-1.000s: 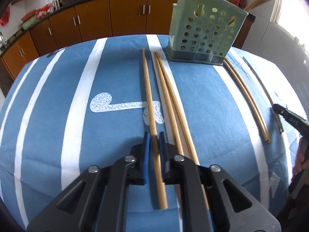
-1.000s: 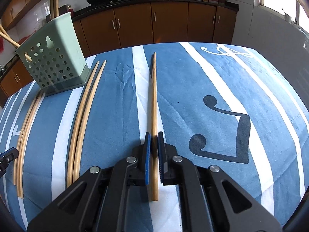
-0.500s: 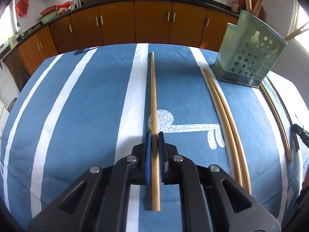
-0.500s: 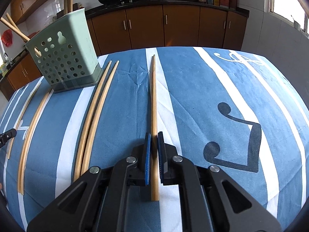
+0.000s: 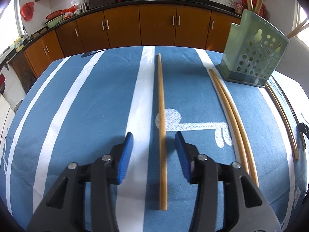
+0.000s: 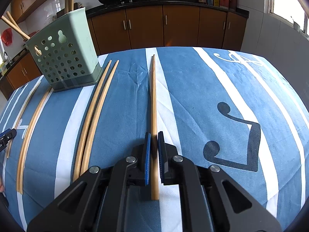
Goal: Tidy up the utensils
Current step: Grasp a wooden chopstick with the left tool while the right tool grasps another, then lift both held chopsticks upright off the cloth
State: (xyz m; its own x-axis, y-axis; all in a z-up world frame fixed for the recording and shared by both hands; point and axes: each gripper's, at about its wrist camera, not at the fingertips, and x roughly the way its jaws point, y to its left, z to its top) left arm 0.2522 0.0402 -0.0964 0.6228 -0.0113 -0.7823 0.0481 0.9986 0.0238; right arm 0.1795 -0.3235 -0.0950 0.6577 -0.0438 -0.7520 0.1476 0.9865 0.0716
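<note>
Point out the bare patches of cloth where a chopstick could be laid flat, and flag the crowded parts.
Bare cloth lies left of the loose chopstick under the open left claw, out to the table's left edge, and right of the chopstick clamped in the right claw, around the dark motif. Crowded: beside the green holder, where chopstick pairs flank it.
</note>
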